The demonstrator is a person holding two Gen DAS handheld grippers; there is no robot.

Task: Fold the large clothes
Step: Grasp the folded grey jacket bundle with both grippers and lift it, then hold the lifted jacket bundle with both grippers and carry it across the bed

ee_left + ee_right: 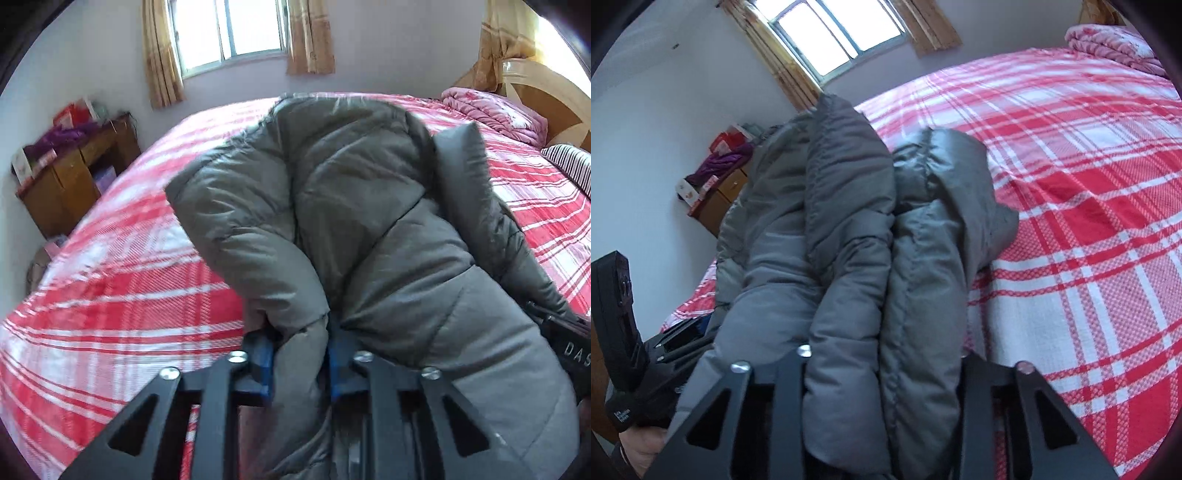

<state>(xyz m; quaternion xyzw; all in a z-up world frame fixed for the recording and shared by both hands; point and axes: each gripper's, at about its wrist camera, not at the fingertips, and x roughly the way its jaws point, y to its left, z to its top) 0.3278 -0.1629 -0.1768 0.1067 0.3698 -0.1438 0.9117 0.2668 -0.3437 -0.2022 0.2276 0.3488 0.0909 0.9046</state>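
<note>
Item: grey padded coat, large, quilted, slippery-looking shell; lifted at its near edge and draped away over the red-and-white plaid bedspread, its far end resting on or just above the bed. Holder one: left gripper, blue pads narrowly apart, pinching a thick roll of the coat's edge between them; cloth bulges over both sides of the grip. Holder two: right gripper, seen in its own view with several stacked folds of the coat filling the gap; the fingertips are buried under fabric, so jaws read as part-open and clamped on a bulky bundle, exact gap not visible. Both tools sit close together at the near side, the right one showing at the right edge of the left view. Surroundings: pink quilt folded at the far right by the headboard, striped pillow at right, wooden cabinet at far left below a curtained window. Risks, judged: puffy filling may compress and slide out of the left pinch, dropping that corner; the right bundle holds uneven layers, so an inner layer could slip free and skew the fold; the hanging sleeve or hood at right could tuck under crookedly on laying down.
</note>
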